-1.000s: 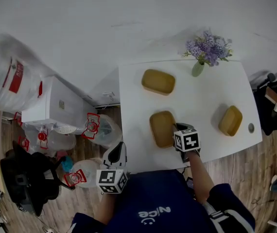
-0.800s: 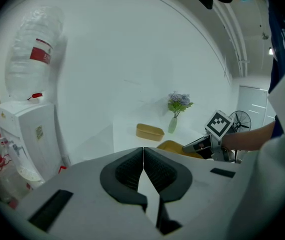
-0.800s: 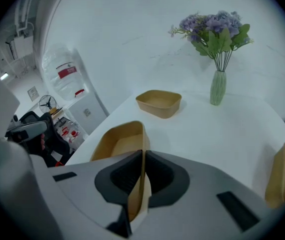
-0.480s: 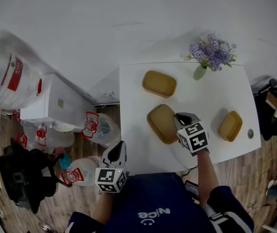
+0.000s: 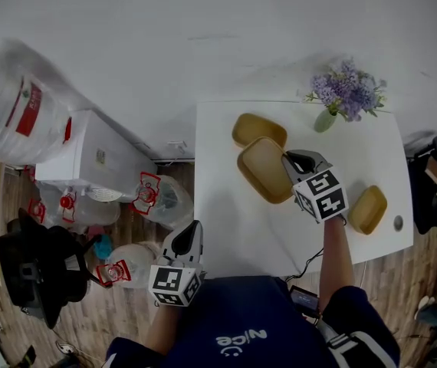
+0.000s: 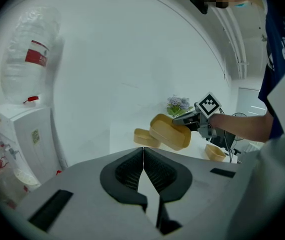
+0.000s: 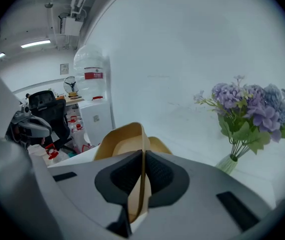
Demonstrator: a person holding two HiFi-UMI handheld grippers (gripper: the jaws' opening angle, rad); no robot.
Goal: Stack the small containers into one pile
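Three tan, shallow containers are in view. My right gripper is shut on the rim of one container and holds it tilted in the air, partly over a second container that rests on the white table. In the right gripper view the held container's wall runs between the pads, with the second container just behind it. A third container lies near the table's right edge. My left gripper hangs off the table at the front left, shut and holding nothing.
A vase of purple flowers stands at the table's far right corner. Left of the table are a white water dispenser, several large water bottles on the floor and a black chair.
My right gripper has lifted the middle container off the table and carried it away from me, toward the far container. The left gripper has stayed where it was.
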